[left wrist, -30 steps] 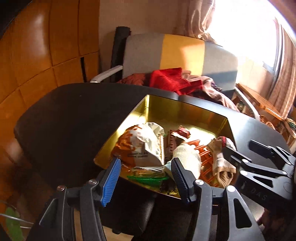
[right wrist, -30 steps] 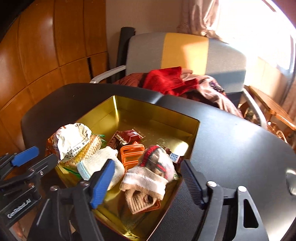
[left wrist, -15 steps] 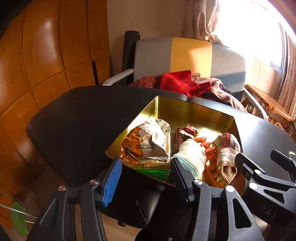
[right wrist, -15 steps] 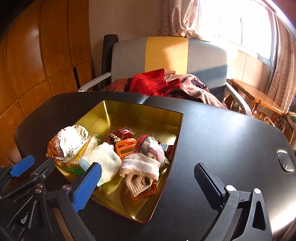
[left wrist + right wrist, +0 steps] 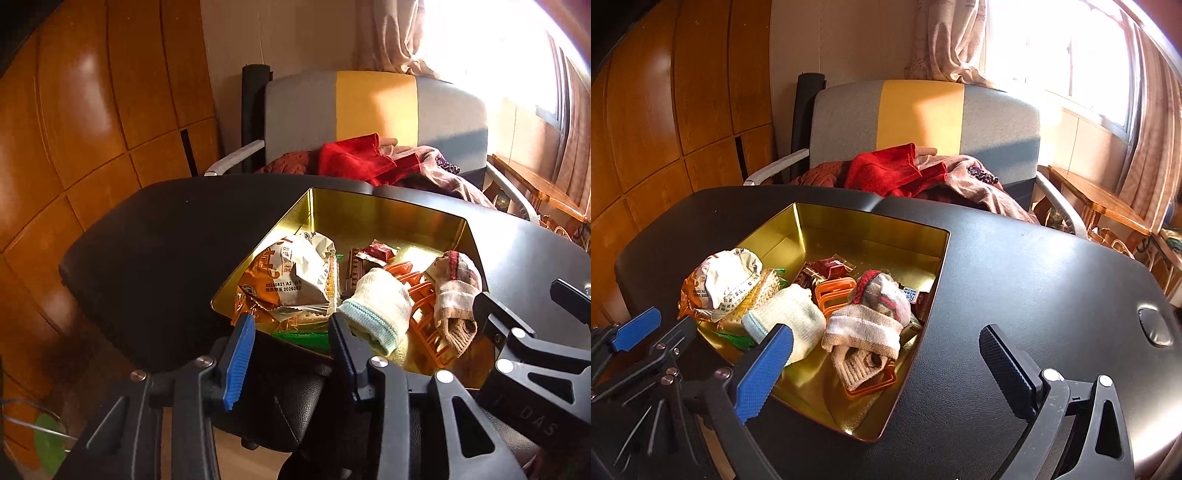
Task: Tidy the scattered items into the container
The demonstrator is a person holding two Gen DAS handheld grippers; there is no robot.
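Observation:
A golden tin (image 5: 388, 218) (image 5: 871, 218) sits on the black table (image 5: 1034, 280). Inside lie a crumpled snack packet (image 5: 291, 277) (image 5: 727, 280), a white sock (image 5: 380, 310) (image 5: 794, 314), an orange plastic rack (image 5: 424, 306) (image 5: 834, 291), a striped sock (image 5: 458, 295) (image 5: 875, 317) and red wrappers (image 5: 376, 251) (image 5: 827, 266). My left gripper (image 5: 291, 354) (image 5: 655, 330) hovers at the tin's near left corner, jaws closing with nothing between them. My right gripper (image 5: 886, 369) (image 5: 532, 310) stands wide open over the tin's near right corner, holding nothing.
Behind the table is a grey and yellow armchair (image 5: 923, 114) piled with red cloth (image 5: 890, 173) and other clothes. Wooden wall panels (image 5: 74, 129) run along the left. A low wooden table (image 5: 1100, 199) stands at the right by the window. A round recess (image 5: 1154, 326) marks the tabletop.
The right jaws spread wide and drew back from the striped sock, which stays in the tin. The left jaws narrowed, and the left gripper backed off slightly.

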